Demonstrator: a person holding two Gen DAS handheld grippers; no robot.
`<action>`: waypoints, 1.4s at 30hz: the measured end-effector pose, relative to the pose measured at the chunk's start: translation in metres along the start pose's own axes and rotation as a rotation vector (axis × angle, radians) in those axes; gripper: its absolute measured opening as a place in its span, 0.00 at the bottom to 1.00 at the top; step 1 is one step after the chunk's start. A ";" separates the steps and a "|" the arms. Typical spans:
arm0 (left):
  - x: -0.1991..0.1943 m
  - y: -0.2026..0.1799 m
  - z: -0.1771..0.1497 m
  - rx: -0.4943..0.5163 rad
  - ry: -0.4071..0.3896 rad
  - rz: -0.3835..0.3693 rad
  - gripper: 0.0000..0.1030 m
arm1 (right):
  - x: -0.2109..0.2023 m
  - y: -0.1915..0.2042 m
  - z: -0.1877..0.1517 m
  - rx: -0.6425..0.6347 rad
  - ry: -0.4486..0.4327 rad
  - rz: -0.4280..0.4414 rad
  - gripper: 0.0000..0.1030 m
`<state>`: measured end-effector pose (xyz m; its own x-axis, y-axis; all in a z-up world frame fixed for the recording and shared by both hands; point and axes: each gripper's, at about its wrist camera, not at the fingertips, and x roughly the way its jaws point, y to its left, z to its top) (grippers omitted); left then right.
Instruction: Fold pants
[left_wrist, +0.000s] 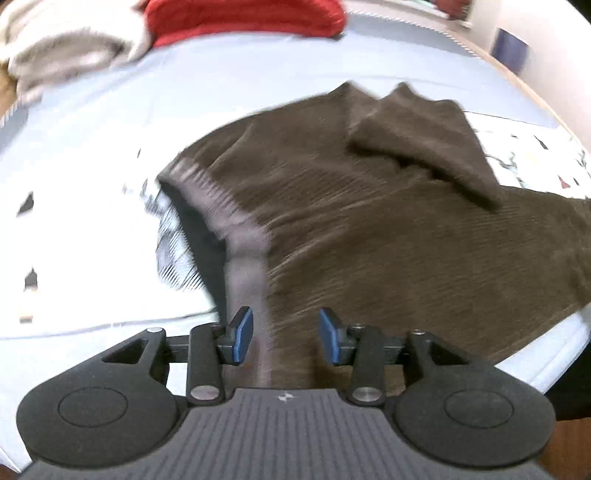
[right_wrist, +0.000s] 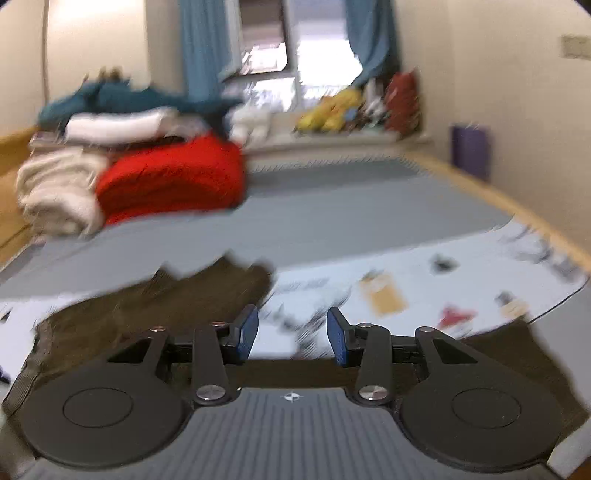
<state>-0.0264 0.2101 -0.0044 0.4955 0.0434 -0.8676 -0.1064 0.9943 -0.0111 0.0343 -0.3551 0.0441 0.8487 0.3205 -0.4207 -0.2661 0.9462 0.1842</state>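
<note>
Brown pants blurred (far leg cut off).

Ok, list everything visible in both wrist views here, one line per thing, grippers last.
pants: one, dark brown, grey waistband, lying on the bed, one part folded over.
bed sheet: one, light blue-grey.
printed white cloth: one, under the pants.
red bundle: one, far end of the bed.
cream blanket: one, beside the red bundle.
teal and white laundry pile: one pile, behind them.
curtains: blue, at the window.
yellow plush: one, on the sill.
left gripper: black, blue fingers apart, over the waistband.
right gripper: black, blue fingers apart, empty.
</note>
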 end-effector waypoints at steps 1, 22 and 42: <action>0.010 0.013 -0.005 -0.046 0.005 0.028 0.46 | 0.010 0.007 -0.001 0.001 0.021 -0.003 0.41; 0.076 0.016 0.004 -0.081 0.188 0.053 0.58 | 0.052 0.040 -0.011 -0.080 0.125 -0.040 0.41; 0.038 0.020 0.000 -0.071 0.160 0.200 0.35 | 0.049 0.036 -0.016 -0.098 0.148 -0.073 0.41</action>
<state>-0.0098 0.2320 -0.0373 0.3166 0.2167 -0.9235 -0.2513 0.9579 0.1387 0.0585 -0.3045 0.0157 0.7927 0.2470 -0.5573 -0.2558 0.9646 0.0637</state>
